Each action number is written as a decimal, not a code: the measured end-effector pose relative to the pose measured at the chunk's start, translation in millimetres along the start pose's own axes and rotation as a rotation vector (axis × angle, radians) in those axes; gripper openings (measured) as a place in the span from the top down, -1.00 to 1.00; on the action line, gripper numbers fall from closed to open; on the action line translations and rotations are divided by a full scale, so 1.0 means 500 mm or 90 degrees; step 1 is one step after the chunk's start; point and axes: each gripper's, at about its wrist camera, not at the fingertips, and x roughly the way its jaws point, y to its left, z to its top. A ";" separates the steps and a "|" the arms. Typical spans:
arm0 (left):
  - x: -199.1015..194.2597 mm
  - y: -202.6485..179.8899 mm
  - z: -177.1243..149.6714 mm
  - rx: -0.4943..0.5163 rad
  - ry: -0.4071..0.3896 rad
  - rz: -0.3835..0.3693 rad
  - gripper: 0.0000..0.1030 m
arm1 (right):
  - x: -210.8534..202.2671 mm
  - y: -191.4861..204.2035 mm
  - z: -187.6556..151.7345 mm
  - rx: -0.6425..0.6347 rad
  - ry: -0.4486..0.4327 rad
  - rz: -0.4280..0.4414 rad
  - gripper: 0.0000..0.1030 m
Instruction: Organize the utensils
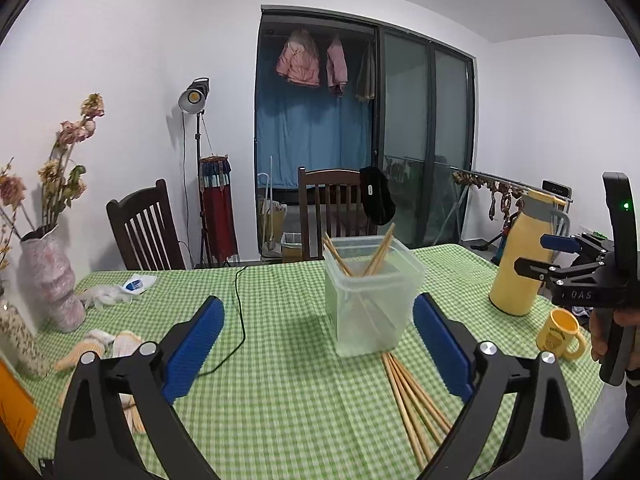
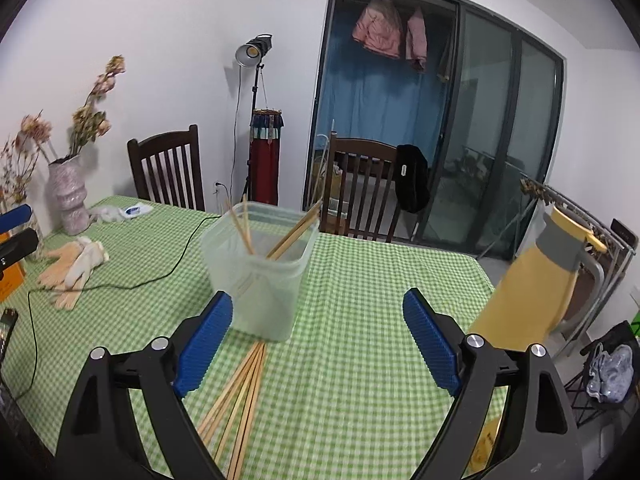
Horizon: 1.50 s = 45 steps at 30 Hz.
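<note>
Both tools, left (image 1: 318, 346) and right (image 2: 318, 344), gape empty. I'd pinch one chopstick (image 1: 404, 396) from the table pile mid-shaft (avoiding neighbours), then tip it into the tub (image 1: 370, 292).

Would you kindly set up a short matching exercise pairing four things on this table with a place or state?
Things:
1. clear tub
2. loose chopsticks
3. yellow mug
4. work gloves

Places or states:
A. flat on the cloth in front of the tub
B. beside the yellow flask
C. near the vase
D. holds chopsticks that stand leaning

Pairs: 1-D, 2-A, 3-B, 4-C
</note>
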 end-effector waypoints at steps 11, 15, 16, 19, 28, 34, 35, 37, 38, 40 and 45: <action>-0.078 -0.039 -0.211 0.007 -0.005 0.005 -0.86 | -0.064 0.093 -0.178 -0.006 -0.020 -0.005 -0.69; -0.104 -0.053 -0.290 0.033 -0.014 0.019 -0.86 | -0.079 0.123 -0.258 -0.018 -0.013 -0.018 -0.71; -0.110 -0.054 -0.316 0.031 -0.006 0.029 -0.86 | -0.084 0.126 -0.274 -0.015 -0.013 -0.022 -0.72; -0.131 -0.051 -0.374 0.007 -0.001 0.034 -0.86 | -0.105 0.128 -0.332 0.012 -0.008 -0.013 -0.74; -0.180 -0.055 -0.469 -0.015 0.010 0.057 -0.86 | -0.151 0.122 -0.416 0.052 -0.014 -0.061 -0.85; -0.178 -0.062 -0.477 0.000 0.016 0.074 -0.86 | -0.154 0.149 -0.448 0.042 0.002 -0.049 -0.85; -0.174 -0.064 -0.476 0.004 0.021 0.072 -0.86 | -0.151 0.155 -0.450 0.034 0.006 -0.040 -0.85; -0.166 -0.068 -0.475 0.015 0.025 0.074 -0.86 | -0.147 0.165 -0.455 0.021 0.008 -0.043 -0.85; -0.161 -0.071 -0.473 0.020 0.029 0.072 -0.86 | -0.143 0.169 -0.455 0.012 0.012 -0.049 -0.85; -0.152 -0.075 -0.467 0.023 0.032 0.069 -0.86 | -0.133 0.166 -0.458 0.017 0.028 -0.048 -0.85; -0.117 -0.086 -0.450 0.030 0.056 0.065 -0.86 | -0.101 0.148 -0.460 0.044 0.075 -0.022 -0.85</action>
